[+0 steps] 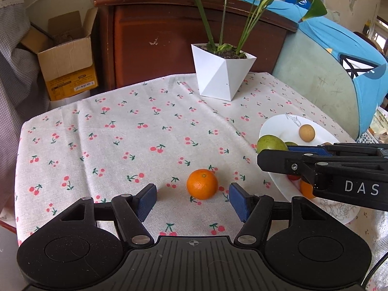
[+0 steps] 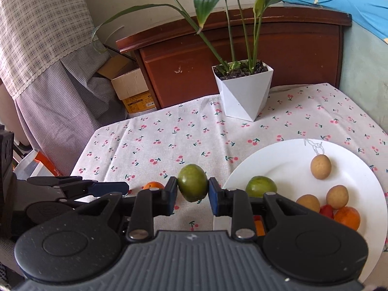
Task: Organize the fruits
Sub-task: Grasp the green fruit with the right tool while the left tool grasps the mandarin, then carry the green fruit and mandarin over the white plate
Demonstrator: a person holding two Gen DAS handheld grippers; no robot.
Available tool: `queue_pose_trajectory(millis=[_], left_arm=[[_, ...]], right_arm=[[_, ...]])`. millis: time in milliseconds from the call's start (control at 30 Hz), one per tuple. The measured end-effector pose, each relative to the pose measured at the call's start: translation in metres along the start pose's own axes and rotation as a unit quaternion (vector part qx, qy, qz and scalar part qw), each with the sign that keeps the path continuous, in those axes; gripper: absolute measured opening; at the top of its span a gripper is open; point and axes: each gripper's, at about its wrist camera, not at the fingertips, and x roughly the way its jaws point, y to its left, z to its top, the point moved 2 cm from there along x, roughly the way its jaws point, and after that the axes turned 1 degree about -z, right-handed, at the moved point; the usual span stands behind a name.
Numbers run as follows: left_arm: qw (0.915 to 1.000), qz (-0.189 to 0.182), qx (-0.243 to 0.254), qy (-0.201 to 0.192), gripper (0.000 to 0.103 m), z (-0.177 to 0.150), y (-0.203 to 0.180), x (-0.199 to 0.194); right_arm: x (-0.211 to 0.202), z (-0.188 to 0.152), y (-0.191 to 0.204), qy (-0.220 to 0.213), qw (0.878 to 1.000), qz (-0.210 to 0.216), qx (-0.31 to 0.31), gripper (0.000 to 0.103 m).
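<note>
You are gathering the loose fruit onto the round white ceramic plate at the right of the cherry-print cloth-covered surface, which is why that plate already carries a second green fruit, three small tan round fruits, a small red fruit and an orange one, while only one round orange mandarin lies alone on the cloth. Your right gripper is clamped on a smooth green oval fruit, one blue pad pressed to each side, and it hangs just left of the plate's rim, above the cloth; it looks ready to be carried over the plate. Your left gripper is spread wide and holds nothing, with the mandarin just ahead of the fingertips, nearer the right pad and touching neither, which suggests a lined-up grasp. The white faceted plant pot stands well clear at the far edge.
</note>
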Motion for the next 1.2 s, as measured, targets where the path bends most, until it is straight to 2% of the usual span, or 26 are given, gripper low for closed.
queue_pose_trajectory(millis=[100, 133, 200, 267, 500, 833, 1200], left_arm=[[0.9999, 0.002, 0.015, -0.006, 0.063, -0.001, -0.006, 0.003], [0.9998, 0.000, 0.018, -0.006, 0.057, -0.001, -0.007, 0.004], [0.9998, -0.001, 0.020, -0.006, 0.052, -0.001, -0.009, 0.006], [0.9998, -0.001, 0.020, -0.010, 0.050, -0.001, -0.009, 0.007], [0.9997, -0.002, 0.018, -0.016, 0.027, 0.000, -0.009, 0.009], [0.9994, -0.022, 0.002, -0.026, 0.026, 0.010, -0.021, 0.007], [0.9950, -0.077, 0.013, -0.061, 0.026, 0.042, -0.067, 0.009]], right_arm=[[-0.003, -0.001, -0.002, -0.001, 1.000, 0.001, 0.003, 0.027], [-0.004, -0.001, -0.002, -0.001, 1.000, 0.000, 0.002, 0.027], [-0.006, -0.002, -0.003, -0.003, 1.000, -0.001, 0.003, 0.027], [-0.008, -0.002, -0.004, -0.004, 1.000, -0.001, 0.005, 0.027], [-0.011, -0.004, -0.009, -0.003, 1.000, -0.003, 0.010, 0.028], [-0.023, -0.003, -0.023, -0.011, 1.000, -0.008, 0.024, 0.027], [-0.063, 0.007, -0.073, -0.061, 0.994, -0.057, 0.071, 0.027]])
